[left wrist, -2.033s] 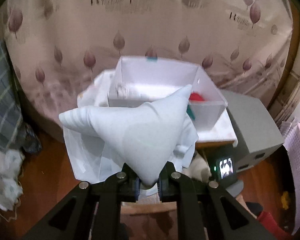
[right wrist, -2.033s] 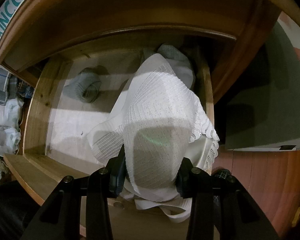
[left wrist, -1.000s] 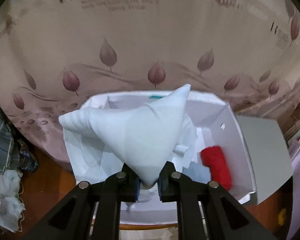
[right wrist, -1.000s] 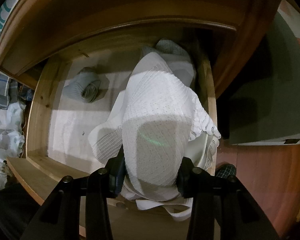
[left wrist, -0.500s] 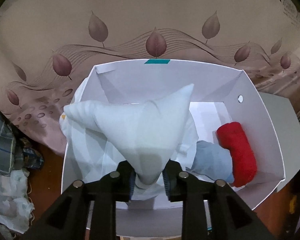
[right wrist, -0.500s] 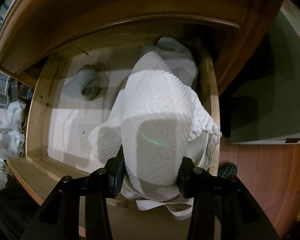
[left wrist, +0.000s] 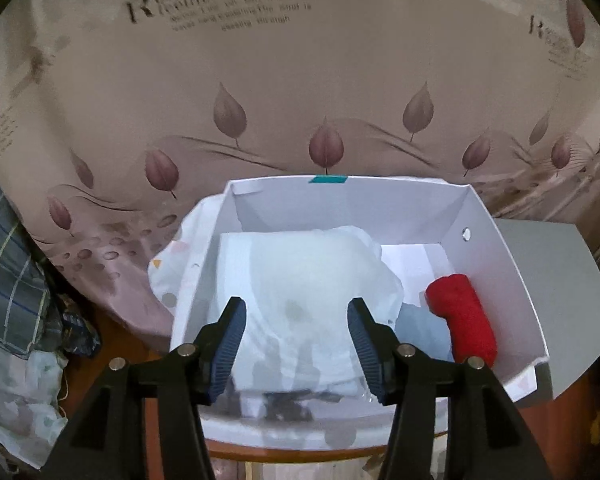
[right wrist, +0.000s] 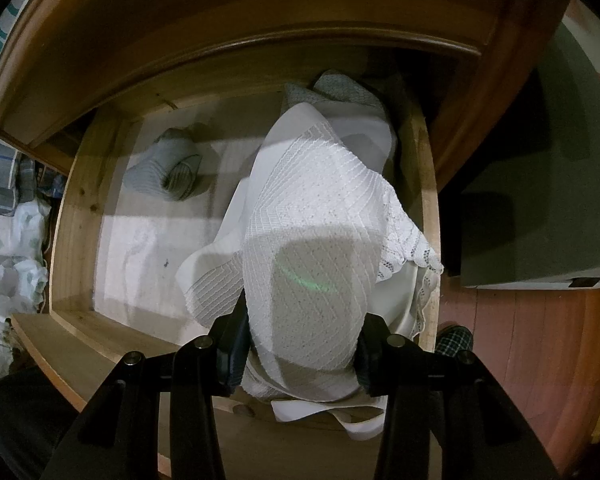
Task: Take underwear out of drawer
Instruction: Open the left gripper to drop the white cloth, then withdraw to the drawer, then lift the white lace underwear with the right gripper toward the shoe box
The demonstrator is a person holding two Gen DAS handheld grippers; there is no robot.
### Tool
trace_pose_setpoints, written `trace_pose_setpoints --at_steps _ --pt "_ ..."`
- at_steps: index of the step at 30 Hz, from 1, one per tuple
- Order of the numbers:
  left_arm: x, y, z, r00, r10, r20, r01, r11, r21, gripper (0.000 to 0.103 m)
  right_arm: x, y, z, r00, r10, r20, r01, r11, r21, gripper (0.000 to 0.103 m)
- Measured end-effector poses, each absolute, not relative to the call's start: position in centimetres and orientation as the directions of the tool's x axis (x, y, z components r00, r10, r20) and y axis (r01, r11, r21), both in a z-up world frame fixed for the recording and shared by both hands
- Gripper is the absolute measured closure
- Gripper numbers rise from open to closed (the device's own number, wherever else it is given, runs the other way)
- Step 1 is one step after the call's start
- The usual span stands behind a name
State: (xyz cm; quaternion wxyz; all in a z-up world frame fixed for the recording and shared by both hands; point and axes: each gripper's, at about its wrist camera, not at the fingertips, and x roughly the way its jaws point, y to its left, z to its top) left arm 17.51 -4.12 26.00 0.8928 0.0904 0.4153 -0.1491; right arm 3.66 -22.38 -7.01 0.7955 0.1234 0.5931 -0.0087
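Observation:
In the left wrist view a pale white underwear piece (left wrist: 300, 280) lies loose in the white box (left wrist: 496, 240), beside a red roll (left wrist: 464, 320) and a light blue piece (left wrist: 420, 332). My left gripper (left wrist: 296, 332) hangs just above the white piece, its jaws opening, the pads clear of the cloth. In the right wrist view my right gripper (right wrist: 300, 348) is shut on a white lace-edged underwear piece (right wrist: 316, 232) held over the open wooden drawer (right wrist: 72, 216). A grey rolled piece (right wrist: 168, 172) and a grey folded piece (right wrist: 340, 88) lie in the drawer.
A leaf-patterned cloth (left wrist: 300, 100) hangs behind the box. A grey box (left wrist: 560, 300) stands to its right, seen also as the grey box (right wrist: 548, 184) beside the drawer. Checked and white clothes (left wrist: 16, 300) are heaped at the left on the wooden floor (right wrist: 520, 340).
The left gripper moved over the white box, opened and let go of the pale underwear, which now lies in the box. The right gripper kept still, holding the lace-edged piece.

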Motion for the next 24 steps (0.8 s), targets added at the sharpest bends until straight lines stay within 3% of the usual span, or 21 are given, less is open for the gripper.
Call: trace_pose_setpoints --at_steps 9,16,24 --pt "8.5 -0.3 22.7 0.665 -0.168 -0.727 0.355 0.929 0.109 0.044 3.7 -22.3 -7.1 0.295 0.123 -0.948 0.156 0.972 0.175 0.063" --pt "4.1 0.6 13.4 0.630 -0.078 -0.773 0.354 0.915 0.196 0.043 3.6 -22.3 -7.1 0.299 0.123 -0.946 0.151 0.973 0.174 0.062" --pt "3.9 1.4 7.0 0.590 -0.036 -0.806 0.278 0.947 0.161 0.043 3.6 -22.3 -7.2 0.306 0.113 -0.945 0.145 0.976 0.164 0.061"
